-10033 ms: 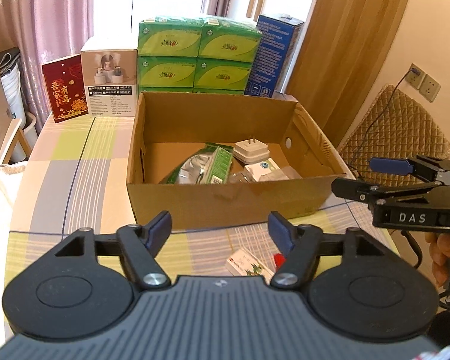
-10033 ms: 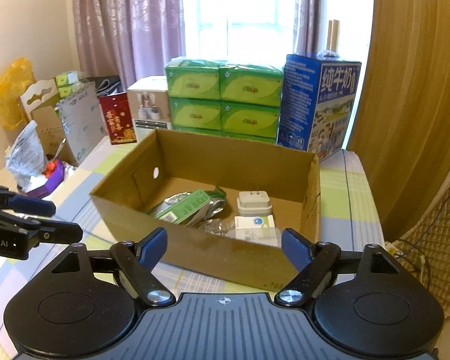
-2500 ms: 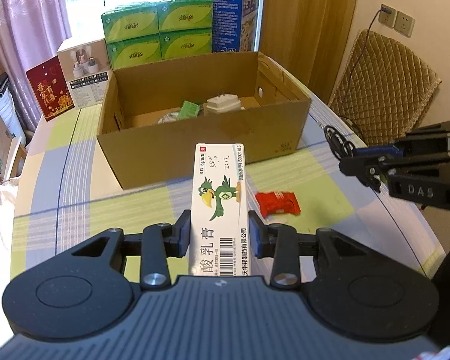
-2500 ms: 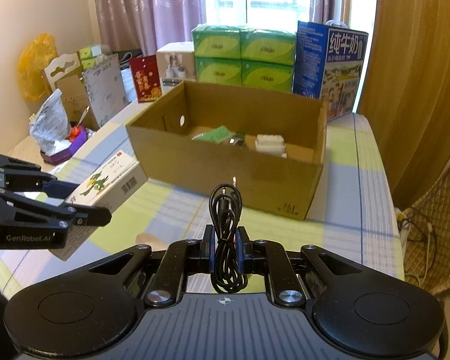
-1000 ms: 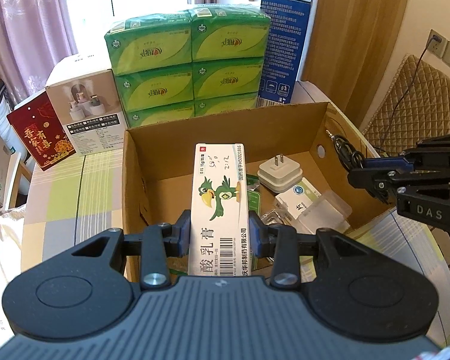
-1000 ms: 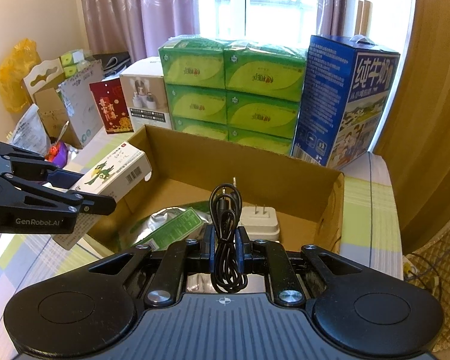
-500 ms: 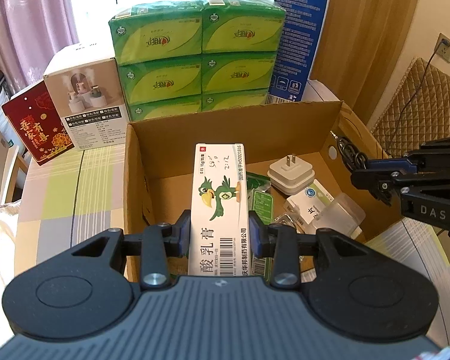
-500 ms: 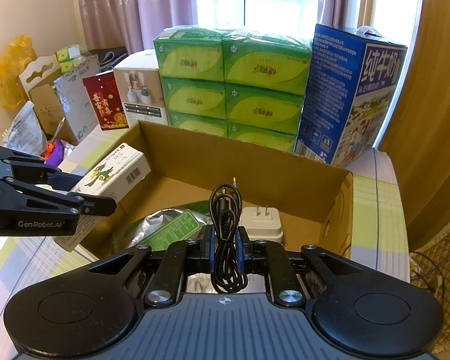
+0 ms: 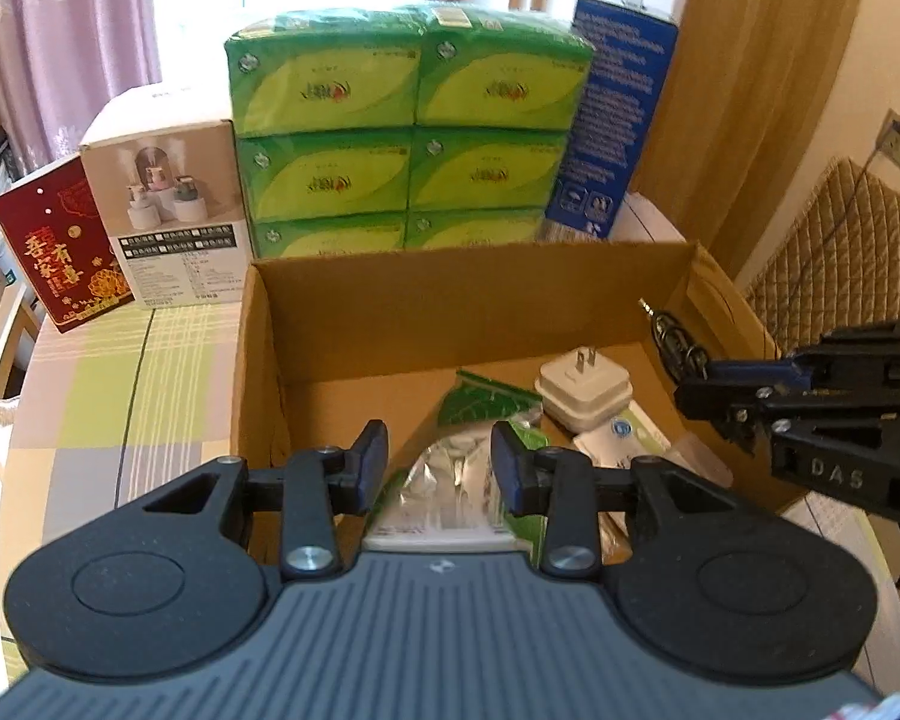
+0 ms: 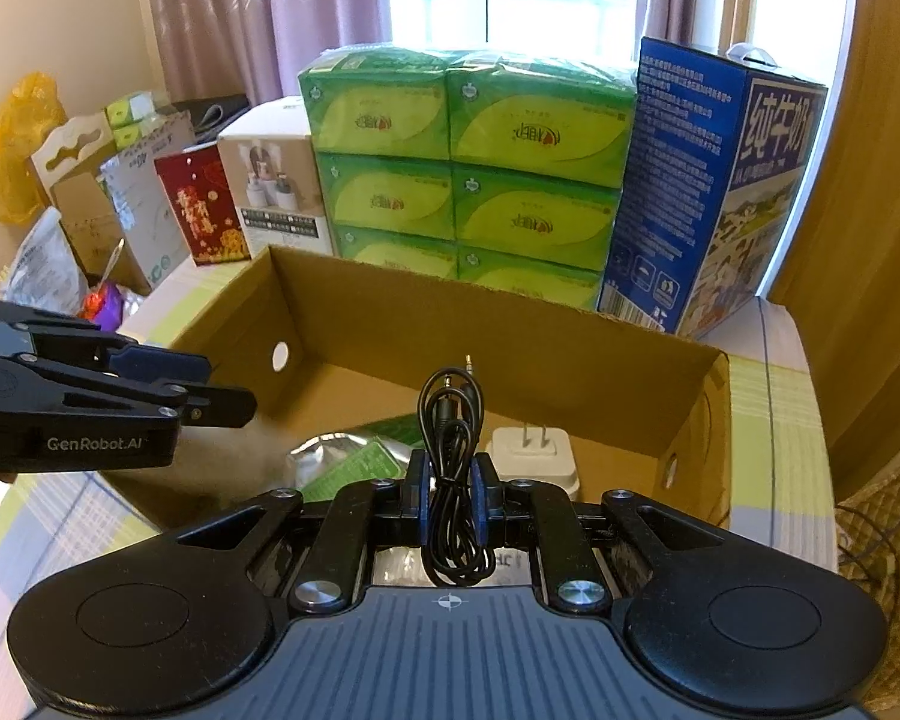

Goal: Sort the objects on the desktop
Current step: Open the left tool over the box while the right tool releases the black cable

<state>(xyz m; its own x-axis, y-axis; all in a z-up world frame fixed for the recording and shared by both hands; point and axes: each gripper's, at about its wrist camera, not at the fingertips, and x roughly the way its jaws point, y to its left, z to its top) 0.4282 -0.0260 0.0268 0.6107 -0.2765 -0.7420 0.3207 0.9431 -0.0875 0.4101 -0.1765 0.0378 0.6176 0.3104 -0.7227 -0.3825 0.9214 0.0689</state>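
**Left wrist view: items over the cardboard box**

Left gripper: jaws spread, nothing between them; a white medicine box lies blurred just below the gap, inside the cardboard box.
Right gripper: jaws pinching a coiled black audio cable, held above the box interior.
Beyond the jaws, in the box: white plug adapter, green foil packet.

Brown cardboard box, green tissue packs, blue milk carton, yellow-green checked tablecloth.
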